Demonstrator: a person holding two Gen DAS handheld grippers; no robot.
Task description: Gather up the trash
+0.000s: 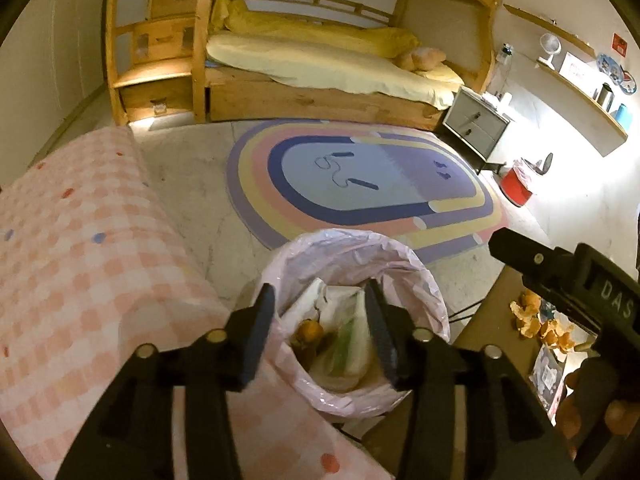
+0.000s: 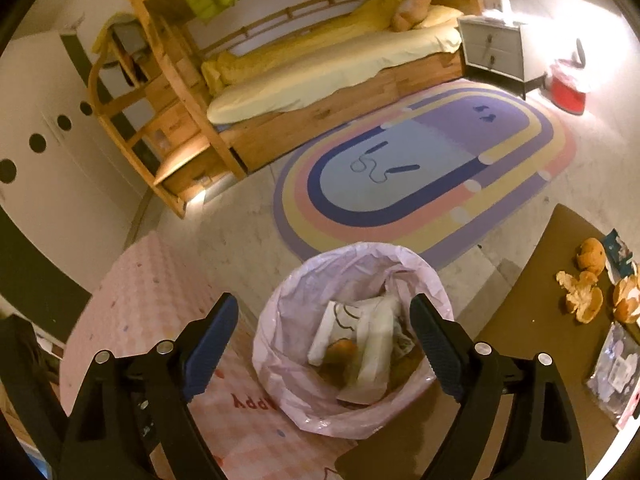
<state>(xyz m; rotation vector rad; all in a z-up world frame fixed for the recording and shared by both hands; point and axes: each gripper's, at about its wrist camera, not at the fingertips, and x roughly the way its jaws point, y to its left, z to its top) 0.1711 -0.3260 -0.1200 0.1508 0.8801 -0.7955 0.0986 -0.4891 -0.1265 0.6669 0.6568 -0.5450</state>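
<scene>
Both grippers over the bin – left gripper fingers parted, nothing between them; right gripper fingers spread wide, also empty. Directly below: trash bin with a pink liner, sitting on the floor between the pink checked cloth and the brown bench. Inside the bin: white wrappers and an orange peel piece (a green-tinted wrapper shows in the left view too). More orange peels lie loose on the bench, with flat plastic packets beside them – well apart from both grippers. Right gripper body also shows at the right edge of the left view, above the bench. Farther out: oval pastel rug, then the wooden bunk bed, grey nightstand, red bin.
</scene>
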